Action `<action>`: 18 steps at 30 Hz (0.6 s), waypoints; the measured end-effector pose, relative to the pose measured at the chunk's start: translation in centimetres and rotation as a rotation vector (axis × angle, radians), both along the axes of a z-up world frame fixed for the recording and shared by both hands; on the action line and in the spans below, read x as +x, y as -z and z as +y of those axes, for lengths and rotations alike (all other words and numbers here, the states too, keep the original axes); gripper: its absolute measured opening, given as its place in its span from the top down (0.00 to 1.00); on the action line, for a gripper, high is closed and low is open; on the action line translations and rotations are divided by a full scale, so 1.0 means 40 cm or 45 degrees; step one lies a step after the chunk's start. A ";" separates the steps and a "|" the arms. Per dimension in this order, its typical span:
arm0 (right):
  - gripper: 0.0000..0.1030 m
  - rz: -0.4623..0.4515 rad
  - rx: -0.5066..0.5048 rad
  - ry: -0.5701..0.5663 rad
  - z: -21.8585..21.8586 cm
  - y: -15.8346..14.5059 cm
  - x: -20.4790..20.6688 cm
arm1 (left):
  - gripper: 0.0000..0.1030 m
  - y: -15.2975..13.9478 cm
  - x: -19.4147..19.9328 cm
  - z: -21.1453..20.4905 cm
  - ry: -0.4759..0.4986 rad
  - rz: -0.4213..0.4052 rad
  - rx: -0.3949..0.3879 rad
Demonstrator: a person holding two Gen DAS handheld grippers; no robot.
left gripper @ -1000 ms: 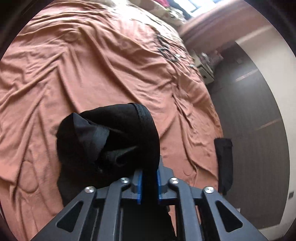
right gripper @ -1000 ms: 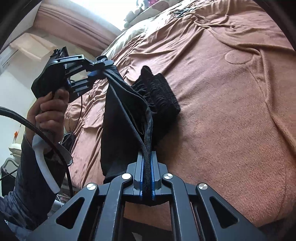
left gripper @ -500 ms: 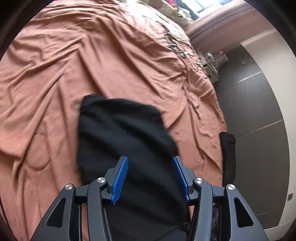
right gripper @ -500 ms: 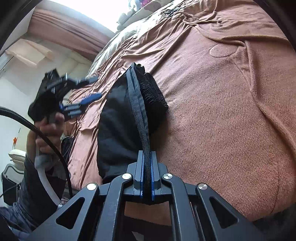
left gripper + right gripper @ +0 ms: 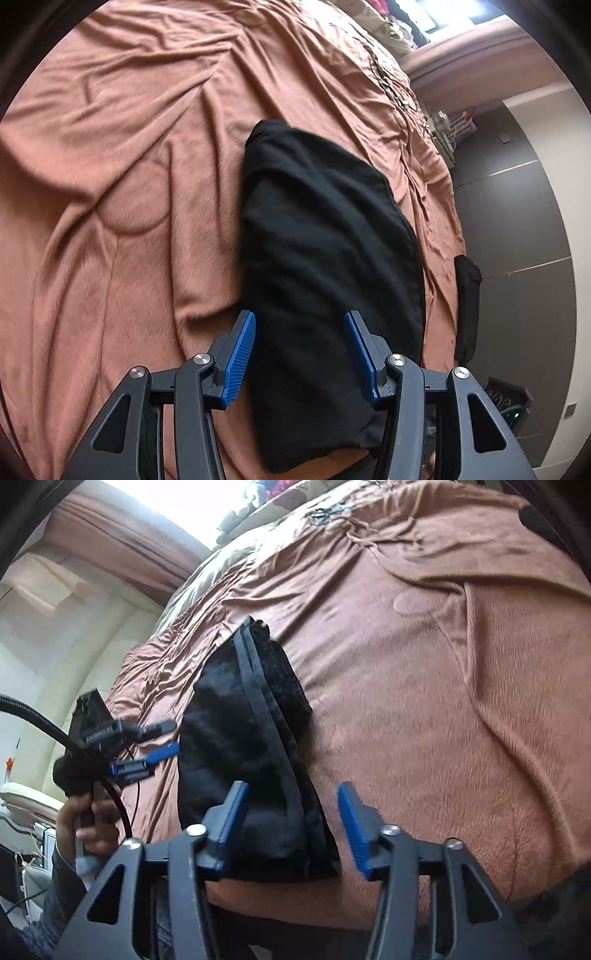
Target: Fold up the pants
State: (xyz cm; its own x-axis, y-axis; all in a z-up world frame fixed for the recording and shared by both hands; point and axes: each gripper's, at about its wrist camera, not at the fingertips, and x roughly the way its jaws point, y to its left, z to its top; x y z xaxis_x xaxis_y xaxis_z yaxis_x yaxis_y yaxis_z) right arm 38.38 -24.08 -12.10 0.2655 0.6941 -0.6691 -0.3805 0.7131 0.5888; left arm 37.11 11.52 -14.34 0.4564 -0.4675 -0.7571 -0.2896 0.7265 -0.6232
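The black pants (image 5: 325, 258) lie folded in a compact bundle on the brown bedspread (image 5: 129, 147). My left gripper (image 5: 299, 325) is open, its blue pads on either side of the bundle's near end, holding nothing. In the right wrist view the pants (image 5: 243, 746) lie flat with the waistband seam running along the top. My right gripper (image 5: 291, 805) is open over the near end of the bundle. The left gripper (image 5: 162, 738) also shows there, open, held by a hand just left of the pants.
A second black garment (image 5: 467, 306) hangs over the bed's right edge. A dark wardrobe (image 5: 517, 221) and a small cluttered shelf (image 5: 450, 129) stand beyond the bed. Pillows and a bright window (image 5: 207, 502) are at the far end. A black cable (image 5: 55, 731) trails from the left gripper.
Both grippers have let go of the pants and opened: the left half a second ago, the right just now. The lifted fabric has dropped into a flat folded bundle on the bed.
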 end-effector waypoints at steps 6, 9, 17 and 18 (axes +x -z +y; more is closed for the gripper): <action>0.52 -0.044 -0.041 -0.076 0.057 -0.020 0.034 | 0.49 0.028 -0.044 0.001 -0.025 0.021 -0.048; 0.52 -0.059 -0.067 -0.120 0.089 -0.020 0.056 | 0.49 0.038 -0.062 0.003 -0.046 0.026 -0.071; 0.40 -0.106 -0.146 -0.236 0.188 -0.025 0.112 | 0.49 0.053 -0.115 0.010 -0.100 0.015 -0.109; 0.40 -0.115 -0.158 -0.251 0.199 -0.025 0.119 | 0.49 0.056 -0.121 0.009 -0.108 0.015 -0.115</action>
State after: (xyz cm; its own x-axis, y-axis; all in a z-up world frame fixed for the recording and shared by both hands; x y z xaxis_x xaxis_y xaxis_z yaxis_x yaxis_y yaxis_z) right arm 43.14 -16.11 -11.11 0.1958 0.6525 -0.7321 -0.5667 0.6845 0.4585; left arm 32.29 11.88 -16.56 0.4885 -0.4937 -0.7195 -0.3557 0.6402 -0.6809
